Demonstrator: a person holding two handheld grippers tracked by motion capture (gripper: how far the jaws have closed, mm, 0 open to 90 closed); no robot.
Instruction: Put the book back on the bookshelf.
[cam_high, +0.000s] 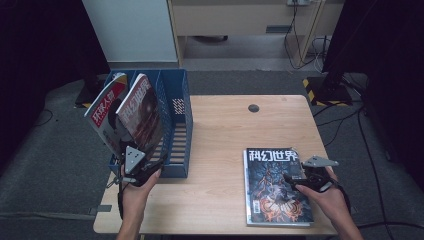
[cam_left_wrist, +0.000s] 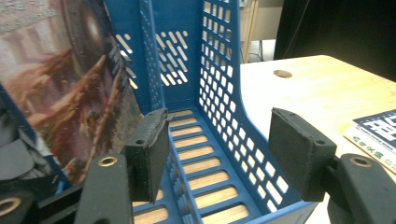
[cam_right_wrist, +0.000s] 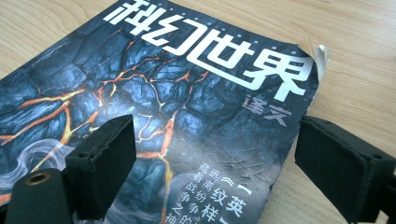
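A blue slotted file rack (cam_high: 177, 125) stands at the table's left edge, with two magazines (cam_high: 131, 107) leaning out of its left compartments. My left gripper (cam_high: 137, 165) sits at the rack's near end, open; its jaws straddle the divider wall (cam_left_wrist: 154, 88) beside the brown-covered magazine (cam_left_wrist: 65, 88), holding nothing. A dark magazine with orange lava cracks (cam_high: 272, 185) lies flat at the table's front right. My right gripper (cam_high: 305, 175) hovers open over that magazine's right edge (cam_right_wrist: 187, 116), one jaw above the cover and one beyond it, above the wood.
The rack's right compartment (cam_left_wrist: 201, 163) stands vacant. A round cable hole (cam_high: 254, 107) sits at the table's back centre. Bare wood (cam_high: 220, 145) spreads between rack and flat magazine. Cables and a black stand (cam_high: 332, 75) are on the floor behind.
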